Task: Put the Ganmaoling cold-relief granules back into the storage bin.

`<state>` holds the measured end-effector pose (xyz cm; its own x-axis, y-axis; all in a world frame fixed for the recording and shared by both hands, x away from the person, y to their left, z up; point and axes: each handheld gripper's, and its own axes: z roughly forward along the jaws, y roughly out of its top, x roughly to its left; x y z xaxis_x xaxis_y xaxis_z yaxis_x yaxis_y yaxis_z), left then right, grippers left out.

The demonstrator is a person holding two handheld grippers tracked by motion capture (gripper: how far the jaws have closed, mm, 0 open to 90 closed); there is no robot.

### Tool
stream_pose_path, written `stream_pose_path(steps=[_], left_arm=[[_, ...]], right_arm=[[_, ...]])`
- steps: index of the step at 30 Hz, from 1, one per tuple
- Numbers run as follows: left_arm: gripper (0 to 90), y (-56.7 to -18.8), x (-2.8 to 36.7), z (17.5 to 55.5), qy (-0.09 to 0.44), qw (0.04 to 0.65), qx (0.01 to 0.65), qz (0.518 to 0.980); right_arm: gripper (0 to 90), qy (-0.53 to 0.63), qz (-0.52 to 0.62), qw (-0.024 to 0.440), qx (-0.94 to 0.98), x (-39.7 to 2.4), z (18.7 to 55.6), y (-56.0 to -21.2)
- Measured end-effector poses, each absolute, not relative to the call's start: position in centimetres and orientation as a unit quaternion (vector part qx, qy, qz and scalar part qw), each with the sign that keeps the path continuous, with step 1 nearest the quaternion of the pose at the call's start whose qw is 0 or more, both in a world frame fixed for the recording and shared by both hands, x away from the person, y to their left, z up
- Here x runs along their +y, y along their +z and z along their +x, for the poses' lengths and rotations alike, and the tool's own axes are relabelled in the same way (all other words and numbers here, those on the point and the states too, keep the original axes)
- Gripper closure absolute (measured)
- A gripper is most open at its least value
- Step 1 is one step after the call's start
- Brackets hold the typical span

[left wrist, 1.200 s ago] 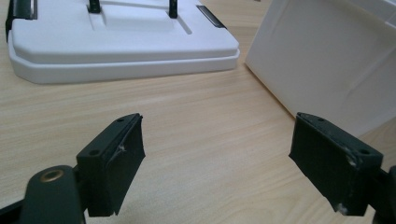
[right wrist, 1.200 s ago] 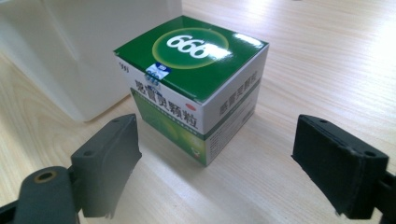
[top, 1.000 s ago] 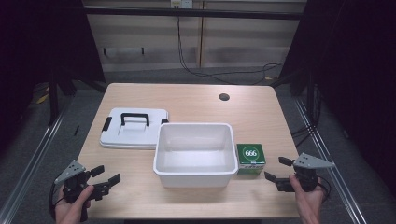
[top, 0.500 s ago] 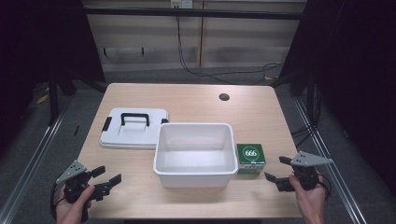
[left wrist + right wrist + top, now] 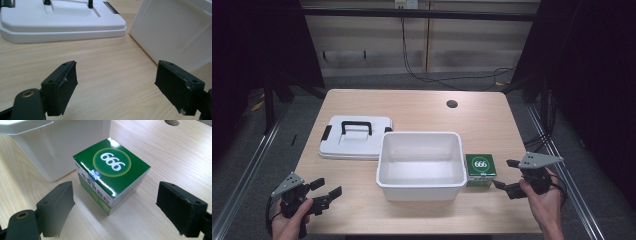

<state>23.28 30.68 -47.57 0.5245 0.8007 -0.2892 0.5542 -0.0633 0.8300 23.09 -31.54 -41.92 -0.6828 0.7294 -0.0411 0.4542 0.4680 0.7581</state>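
Observation:
A green box marked 666 [image 5: 480,169] [image 5: 112,173] stands on the wooden table [image 5: 422,107], touching the right side of an empty white bin [image 5: 420,165] [image 5: 57,142]. My right gripper [image 5: 510,176] [image 5: 123,211] is open just to the right of the box, its jaws aimed at it with the box a short way ahead. A white lid with a black handle [image 5: 356,136] [image 5: 57,17] lies flat to the left of the bin. My left gripper [image 5: 325,191] [image 5: 125,87] is open near the front left edge, with nothing between its jaws, facing the gap between lid and bin [image 5: 180,32].
A round dark hole [image 5: 452,104] [image 5: 171,122] sits in the table near its far right. Metal rails [image 5: 247,165] run along the floor on both sides of the table. Cables [image 5: 447,75] lie on the floor beyond the far edge.
The right gripper has edged slightly leftward toward the green box. The left gripper has barely moved.

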Motion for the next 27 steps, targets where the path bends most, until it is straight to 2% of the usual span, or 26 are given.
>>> stream_pose_path(steps=[5, 12, 17, 21, 27], left_arm=[[17.3, -47.5, 30.5, 23.3, 0.122, 0.496, 0.465, 0.723], [17.2, -47.5, 30.6, 23.2, 0.124, 0.498, 0.47, 0.718], [17.3, -47.5, 30.7, 23.3, 0.123, 0.498, 0.47, 0.718], [17.2, -47.5, 30.7, 23.3, 0.122, 0.499, 0.469, 0.718], [17.3, -47.5, 30.7, 23.3, 0.122, 0.499, 0.47, 0.718]], right_arm=[[13.4, 0.359, 0.324, 0.17, 0.859, -31.0, 24.1, -40.3], [13.7, 0.353, 0.312, 0.157, 0.868, -30.0, 25.4, -39.7], [15.3, 0.368, 0.316, 0.118, 0.866, -29.9, 26.3, -39.1], [15.1, 0.359, 0.312, 0.134, 0.869, -29.5, 27.0, -38.7], [13.4, 0.329, 0.293, 0.123, 0.889, -28.7, 28.2, -38.0]])
